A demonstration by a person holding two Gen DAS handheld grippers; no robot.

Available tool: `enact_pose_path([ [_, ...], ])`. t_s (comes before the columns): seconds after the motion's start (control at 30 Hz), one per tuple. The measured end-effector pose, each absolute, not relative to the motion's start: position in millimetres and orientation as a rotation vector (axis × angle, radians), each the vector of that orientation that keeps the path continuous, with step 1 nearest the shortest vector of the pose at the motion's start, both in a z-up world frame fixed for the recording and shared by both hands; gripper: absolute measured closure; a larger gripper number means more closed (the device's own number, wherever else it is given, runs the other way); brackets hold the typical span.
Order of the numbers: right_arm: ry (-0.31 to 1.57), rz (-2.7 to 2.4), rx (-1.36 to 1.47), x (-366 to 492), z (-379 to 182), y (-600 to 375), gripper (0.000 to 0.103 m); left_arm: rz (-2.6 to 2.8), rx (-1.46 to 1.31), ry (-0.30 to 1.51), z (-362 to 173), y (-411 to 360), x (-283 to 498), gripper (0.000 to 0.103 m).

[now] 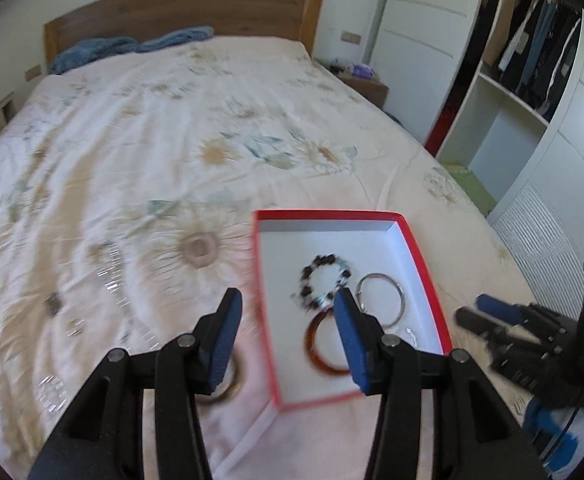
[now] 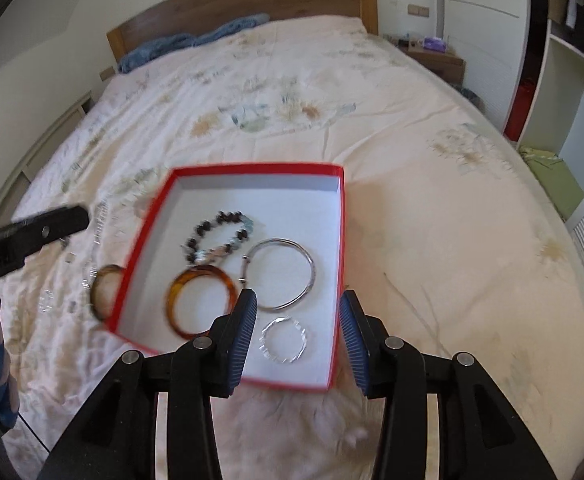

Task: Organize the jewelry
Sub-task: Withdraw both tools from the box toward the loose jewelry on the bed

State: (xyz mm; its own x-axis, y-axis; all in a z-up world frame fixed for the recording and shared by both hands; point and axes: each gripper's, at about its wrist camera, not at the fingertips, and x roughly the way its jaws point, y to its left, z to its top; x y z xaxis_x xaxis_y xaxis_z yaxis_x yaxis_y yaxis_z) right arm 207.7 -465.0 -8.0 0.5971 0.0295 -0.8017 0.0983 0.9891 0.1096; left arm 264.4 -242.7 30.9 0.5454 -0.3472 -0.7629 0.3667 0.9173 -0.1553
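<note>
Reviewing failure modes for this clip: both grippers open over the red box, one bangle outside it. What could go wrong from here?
1. The tan bangle lies against the red box outer wall; the left gripper closing there could pinch the wall or shove the box.
2. The box sits on a soft quilt, so a nudge may tilt it and slide the silver bangle and beaded bracelet.
3. The right gripper hangs over the small silver ring; lowering could snag it.

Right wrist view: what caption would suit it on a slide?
Open right gripper hovers over a red box holding four bracelets; one amber bangle waits outside.
</note>
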Motion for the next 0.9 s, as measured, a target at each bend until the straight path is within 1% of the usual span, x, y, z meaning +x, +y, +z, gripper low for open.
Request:
enact_pose_path([
  [0.13, 0.874, -0.023, 0.178, 173.1, 26.4, -449.0, 0.06, -0.378, 0.014, 0.868, 55.7, -203.6, 223.8, 0.057],
  [0.23, 0.83, 0.01, 0.178, 143.9, 50.2, -426.4, 0.055, -0.348, 0.018, 0.837, 73.4, -171.4, 184.8, 0.057],
  [0.43, 0.754, 0.08, 0.169, 79.5, 86.9, -377.9, 0.053, -0.264, 0.0, 0.776, 93.4, -103.5, 119.5, 0.057],
  [0.67, 0.69, 0.124, 0.165, 23.4, 108.5, -342.9, 0.051, -0.163, -0.042, 0.684, 113.2, -18.8, 54.7, 0.057],
  [0.9, 0.658, 0.16, 0.163, -6.6, 115.6, -320.9, 0.051, -0.072, -0.067, 0.667, 123.7, 43.1, 19.1, 0.057],
])
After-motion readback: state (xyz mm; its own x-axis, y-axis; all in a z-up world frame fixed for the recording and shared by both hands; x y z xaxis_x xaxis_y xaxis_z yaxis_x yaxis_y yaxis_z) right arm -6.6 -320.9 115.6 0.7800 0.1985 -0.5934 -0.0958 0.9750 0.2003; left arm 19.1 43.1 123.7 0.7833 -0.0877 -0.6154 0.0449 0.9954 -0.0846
